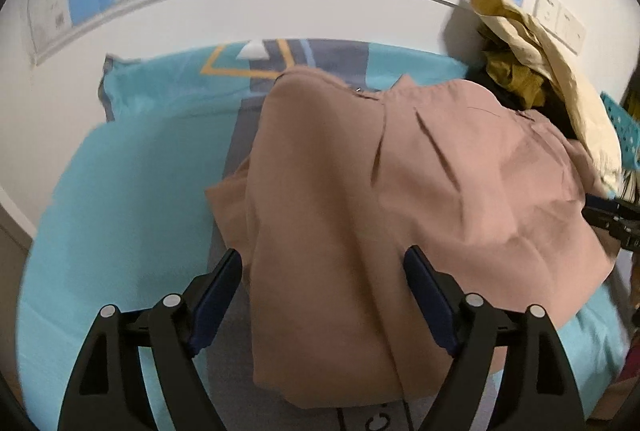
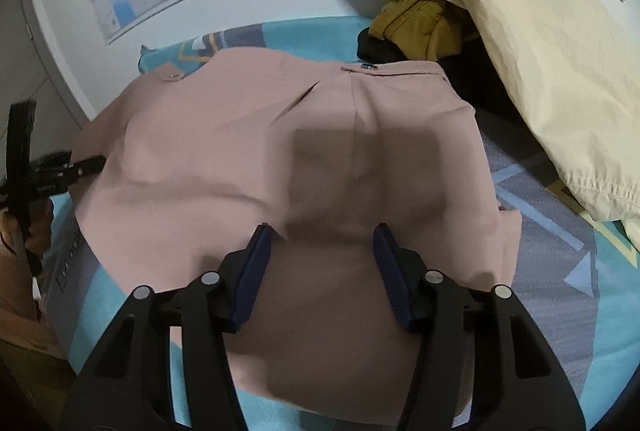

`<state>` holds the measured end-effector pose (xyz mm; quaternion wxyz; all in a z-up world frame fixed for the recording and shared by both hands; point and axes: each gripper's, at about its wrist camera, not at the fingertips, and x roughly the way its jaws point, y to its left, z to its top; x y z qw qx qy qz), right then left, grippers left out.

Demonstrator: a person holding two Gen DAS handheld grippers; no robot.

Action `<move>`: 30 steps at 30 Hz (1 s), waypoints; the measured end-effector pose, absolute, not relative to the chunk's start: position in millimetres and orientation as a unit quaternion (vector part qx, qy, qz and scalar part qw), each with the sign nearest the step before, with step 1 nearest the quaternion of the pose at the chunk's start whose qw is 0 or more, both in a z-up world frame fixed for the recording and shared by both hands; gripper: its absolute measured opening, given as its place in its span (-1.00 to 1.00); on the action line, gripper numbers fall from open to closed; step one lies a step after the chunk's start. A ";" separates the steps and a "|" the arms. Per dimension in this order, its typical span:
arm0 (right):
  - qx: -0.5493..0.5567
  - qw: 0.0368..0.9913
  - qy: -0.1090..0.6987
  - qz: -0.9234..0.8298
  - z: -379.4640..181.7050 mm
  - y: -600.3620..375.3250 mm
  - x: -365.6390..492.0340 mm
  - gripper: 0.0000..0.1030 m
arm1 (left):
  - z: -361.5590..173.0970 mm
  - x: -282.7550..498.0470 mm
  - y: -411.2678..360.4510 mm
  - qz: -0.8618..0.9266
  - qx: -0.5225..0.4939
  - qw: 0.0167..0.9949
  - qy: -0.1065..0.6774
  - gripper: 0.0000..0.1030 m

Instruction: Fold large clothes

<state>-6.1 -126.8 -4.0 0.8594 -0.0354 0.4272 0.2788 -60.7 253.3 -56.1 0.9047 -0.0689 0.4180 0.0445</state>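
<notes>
Pink garment [image 1: 400,191] lay folded on turquoise bed sheet [image 1: 120,211], under both grippers; left gripper [image 1: 324,271] gaped wide, right gripper [image 2: 322,243] stood parted, neither pinching cloth. Cream garment [image 2: 540,71] heaped beyond, by mustard cloth [image 2: 416,23].

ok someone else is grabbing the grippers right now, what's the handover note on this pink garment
Left gripper: open, over the pink garment's left part, gripping nothing.
Right gripper: open, over its near middle, gripping nothing.
Garment: lies partly folded on the turquoise sheet, waistband at the far edge.
Pile of other clothes: far right, by the wall, unfolded.
Left: probably one more fold, then the pile.
</notes>
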 end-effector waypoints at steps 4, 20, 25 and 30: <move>-0.034 0.861 0.425 0.277 0.7 -128.0 -10.6 0.05 | -52.2 -71.3 264.9 0.051 -0.093 0.906 0.411 0.60; 0.018 0.855 0.412 0.316 21.1 -150.9 -49.0 0.31 | -63.8 -136.5 278.2 -0.005 -0.187 0.883 0.431 0.59; 0.061 0.839 0.423 0.338 17.6 -160.8 -58.9 0.35 | -69.2 -146.6 267.0 -0.065 -0.241 0.868 0.430 0.59; 0.092 0.829 0.427 0.349 16.7 -170.0 -66.8 0.39 | -71.6 -130.4 246.3 -0.097 -0.253 0.859 0.435 0.60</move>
